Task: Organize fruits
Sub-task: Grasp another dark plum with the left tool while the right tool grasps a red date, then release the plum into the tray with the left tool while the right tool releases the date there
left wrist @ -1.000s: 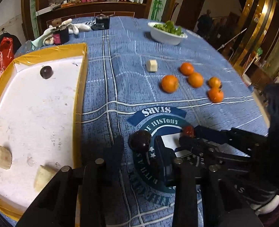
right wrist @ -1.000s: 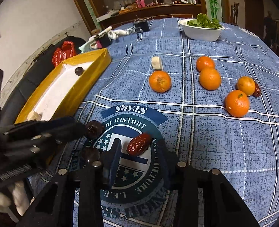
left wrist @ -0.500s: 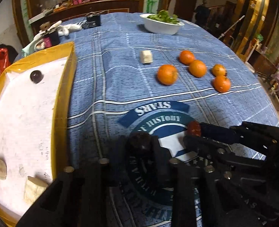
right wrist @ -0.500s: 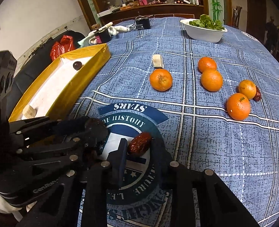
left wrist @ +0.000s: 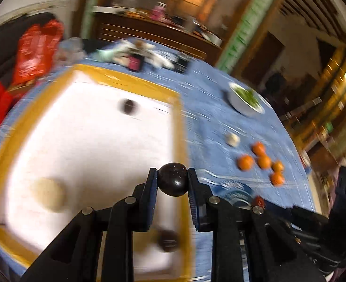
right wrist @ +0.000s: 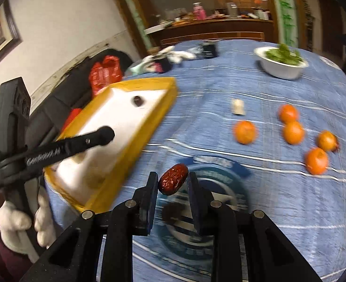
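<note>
The left gripper (left wrist: 173,182) is tilted downward above the tray (left wrist: 180,127), and its jaws are pressed on a dark plum (left wrist: 173,182). The right gripper (right wrist: 173,183) is beside the tray, also tilted downward, clamping a red date (right wrist: 173,182). A white-gloved hand (right wrist: 25,225) grips the left handle.

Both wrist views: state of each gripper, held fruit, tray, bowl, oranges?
left gripper: shut on dark plum, over the tray
right gripper: shut on red date, lifted off the cloth
tray: holds some fruit
bowl: upright, filled with greens
oranges: loose on the cloth
</note>
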Motion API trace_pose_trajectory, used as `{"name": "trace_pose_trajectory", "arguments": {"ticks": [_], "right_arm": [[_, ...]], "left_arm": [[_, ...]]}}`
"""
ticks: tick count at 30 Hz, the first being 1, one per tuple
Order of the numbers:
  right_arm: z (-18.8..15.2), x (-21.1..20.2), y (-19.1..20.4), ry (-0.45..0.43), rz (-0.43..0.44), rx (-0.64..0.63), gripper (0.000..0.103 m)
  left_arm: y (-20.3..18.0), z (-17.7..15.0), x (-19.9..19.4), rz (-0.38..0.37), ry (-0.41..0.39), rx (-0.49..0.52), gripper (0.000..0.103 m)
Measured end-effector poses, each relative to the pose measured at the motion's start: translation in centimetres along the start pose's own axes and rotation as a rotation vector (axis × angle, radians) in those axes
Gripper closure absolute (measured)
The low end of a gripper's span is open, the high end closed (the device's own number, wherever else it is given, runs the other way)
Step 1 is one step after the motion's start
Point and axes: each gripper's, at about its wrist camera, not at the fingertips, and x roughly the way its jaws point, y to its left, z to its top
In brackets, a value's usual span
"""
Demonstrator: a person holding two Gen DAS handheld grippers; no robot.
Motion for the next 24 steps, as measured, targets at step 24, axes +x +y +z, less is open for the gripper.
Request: {"name": "trace_pose_trajectory", "arguments": {"ticks": [24], "right_arm": [[1.7,9.5,12.2,0.15,0.099,-0.179,0.074]], "left_arm": [[9.2,-0.1,-2.0,0.099,-0.031,-0.157,0.077]]}}
